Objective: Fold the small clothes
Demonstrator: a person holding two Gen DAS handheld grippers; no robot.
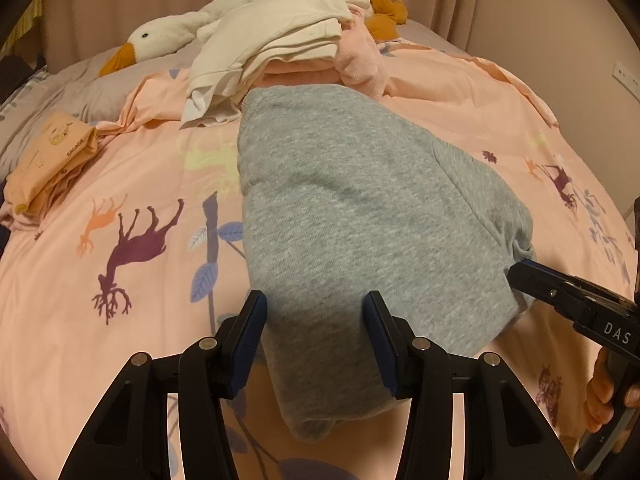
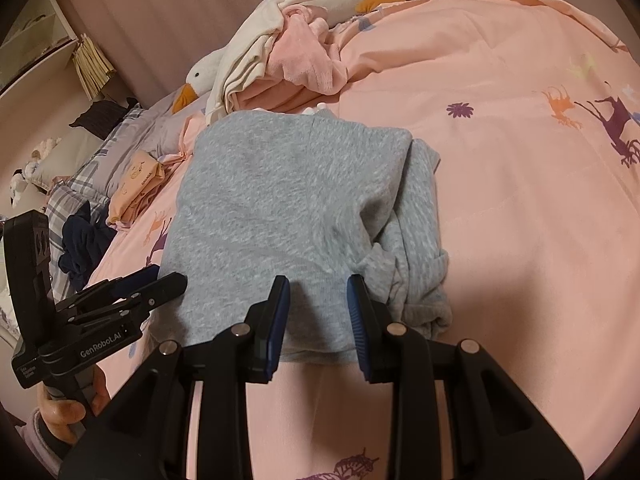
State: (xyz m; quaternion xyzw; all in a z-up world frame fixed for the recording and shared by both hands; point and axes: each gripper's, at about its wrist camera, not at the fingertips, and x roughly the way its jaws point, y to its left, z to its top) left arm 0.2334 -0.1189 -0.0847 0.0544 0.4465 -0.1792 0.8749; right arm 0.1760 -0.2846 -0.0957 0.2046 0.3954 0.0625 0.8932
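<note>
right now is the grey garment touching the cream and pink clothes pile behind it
Touching. In the left wrist view the grey garment's far edge butts against the clothes pile, no bedcover visible between.

A white plush goose (image 1: pixel 168 36) with an orange beak is laid on the pink animal-printed duvet (image 1: pixel 120 344).

Left gripper (image 1: pixel 316 312): black plastic frame, two fingers w/ dark blue ribbed pads (image 1: pixel 256 320) on inner faces, round silver pivot screws behind each pad, triangular cut-outs further back. White "GenRobot.AI" lettering on side, small label block behind that.

Right gripper (image 2: pixel 318 304): same build, black w/ blue pads (image 2: pixel 360 312), silver screws behind pads; white "DAS" text on side body. Pale lilac fuzzy sleeve (image 2: pixel 38 436) at wrist behind left gripper handle.
</note>
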